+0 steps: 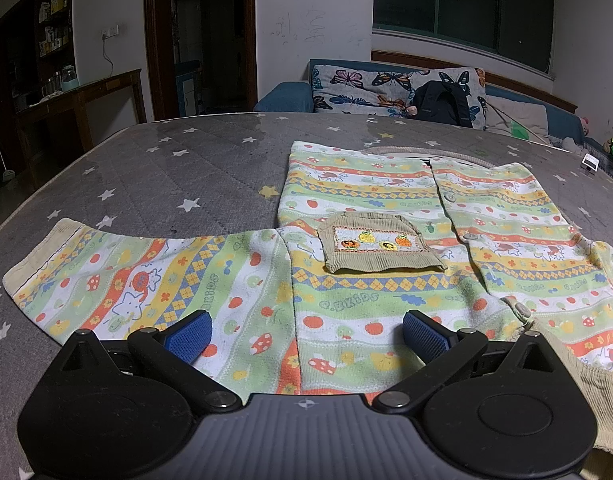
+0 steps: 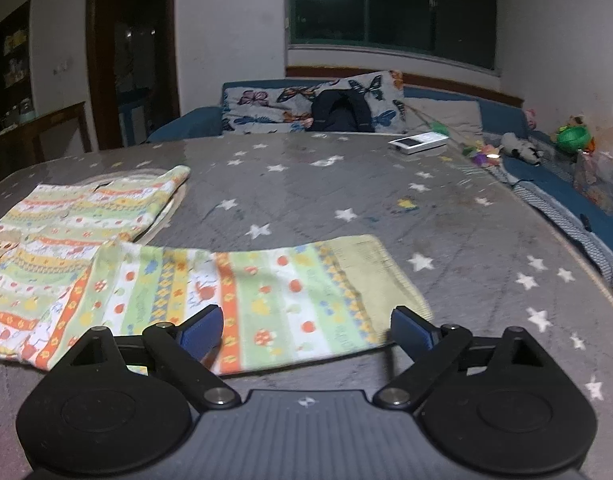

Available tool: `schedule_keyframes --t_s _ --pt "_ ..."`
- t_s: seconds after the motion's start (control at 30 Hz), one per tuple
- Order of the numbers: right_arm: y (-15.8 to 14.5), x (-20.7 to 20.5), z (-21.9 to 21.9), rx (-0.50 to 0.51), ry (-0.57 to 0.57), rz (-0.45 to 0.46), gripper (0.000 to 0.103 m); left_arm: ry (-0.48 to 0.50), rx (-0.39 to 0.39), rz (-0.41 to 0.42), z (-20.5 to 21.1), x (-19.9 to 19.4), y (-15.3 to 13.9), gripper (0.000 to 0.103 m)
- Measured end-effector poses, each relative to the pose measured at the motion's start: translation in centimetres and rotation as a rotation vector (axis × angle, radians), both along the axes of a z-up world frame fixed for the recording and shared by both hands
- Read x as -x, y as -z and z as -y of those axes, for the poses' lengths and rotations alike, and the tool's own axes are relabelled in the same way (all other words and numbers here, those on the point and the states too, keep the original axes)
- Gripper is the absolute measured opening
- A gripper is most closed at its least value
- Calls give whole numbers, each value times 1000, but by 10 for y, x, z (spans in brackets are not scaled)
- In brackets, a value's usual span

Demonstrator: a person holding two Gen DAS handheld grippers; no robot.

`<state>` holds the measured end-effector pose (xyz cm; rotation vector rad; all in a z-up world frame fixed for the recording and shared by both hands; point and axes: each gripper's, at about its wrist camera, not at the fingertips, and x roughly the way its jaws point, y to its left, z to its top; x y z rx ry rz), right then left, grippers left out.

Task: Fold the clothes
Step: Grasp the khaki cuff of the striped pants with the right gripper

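Left view: the left gripper [image 1: 304,336] is wide open and empty above the cardigan [image 1: 386,240], spread flat on the mattress [image 1: 166,168], sleeve [image 1: 146,280] toward 9 o'clock. Right view: the right gripper [image 2: 306,330] is wide open and empty over the other sleeve [image 2: 266,296], cuff toward 3 o'clock. Risk: a shallow pinch may slip or bunch the knit, skewing the fold.

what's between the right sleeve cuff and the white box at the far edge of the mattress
Nothing: in the right wrist view, only bare star-print mattress lies between the sleeve cuff and the white box.
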<state>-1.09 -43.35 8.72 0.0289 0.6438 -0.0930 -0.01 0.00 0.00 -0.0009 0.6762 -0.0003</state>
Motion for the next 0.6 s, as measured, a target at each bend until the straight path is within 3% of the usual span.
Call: schedule_keyframes --t_s 0.13,0.33,0.5,0.57,0.6 --pt "-5 1 11 -6 42 8 88 0 0 0 0 0 1 103" --pt "-3 -5 36 -66 107 -17 71 0 0 0 0 0 0 103" --pt "2 -11 41 -94 114 -42 50 0 1 0 0 0 -1 103" --pt "1 -11 39 -92 113 -49 27 0 1 0 1 0 -2 103" --pt "0 -11 39 -104 111 -51 20 1 1 0 0 2 -3 103"
